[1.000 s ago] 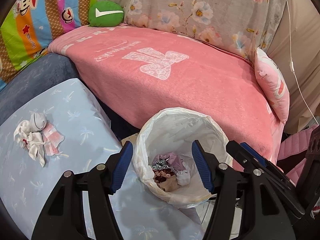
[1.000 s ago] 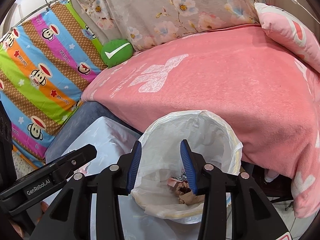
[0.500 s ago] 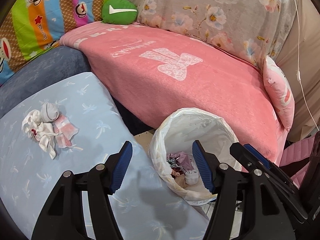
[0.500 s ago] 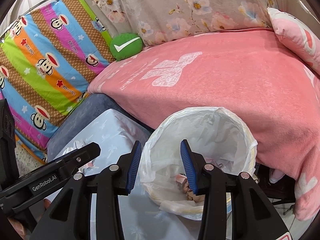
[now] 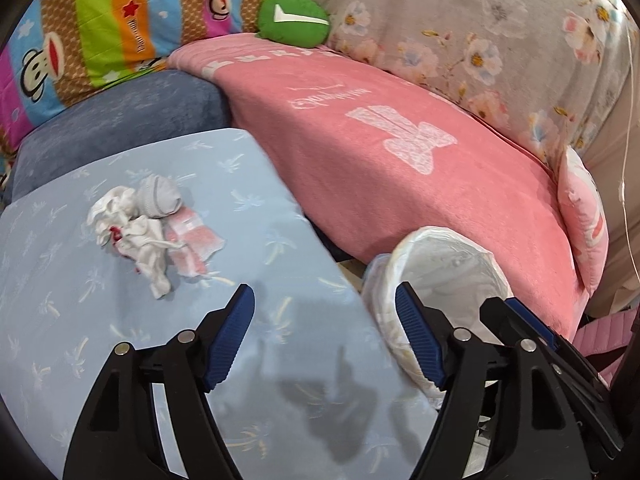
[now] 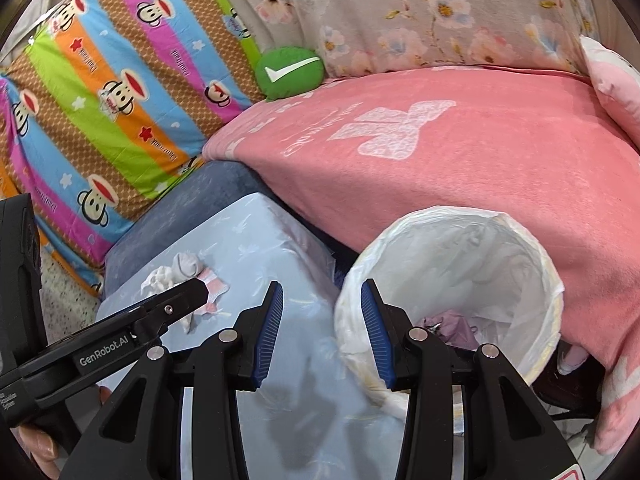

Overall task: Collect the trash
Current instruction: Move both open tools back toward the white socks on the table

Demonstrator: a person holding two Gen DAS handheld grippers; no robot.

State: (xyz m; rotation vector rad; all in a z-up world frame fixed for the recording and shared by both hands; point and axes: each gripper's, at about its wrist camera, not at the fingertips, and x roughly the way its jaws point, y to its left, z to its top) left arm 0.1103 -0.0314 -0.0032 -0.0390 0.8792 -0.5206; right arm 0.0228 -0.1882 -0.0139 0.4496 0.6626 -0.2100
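**Both grippers empty, trash left of bin**

Crumpled tissues lie at left on the blue table. Left gripper, centre, has just been opening, nothing between its jaws. Right gripper gapes empty beside the lined bin, lower right.

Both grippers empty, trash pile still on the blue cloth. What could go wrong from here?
1. The trash pile is several loose pieces, crumpled tissues, a grey wad and a pink wrapper; one pinch by the left gripper, whose jaws have just been opening with nothing between them, may leave some behind.
2. The pieces lie flat on the blue cloth, so the gripper could snag fabric too.
3. The bin stands off the cloth's edge; trash could drop in the gap during the carry.
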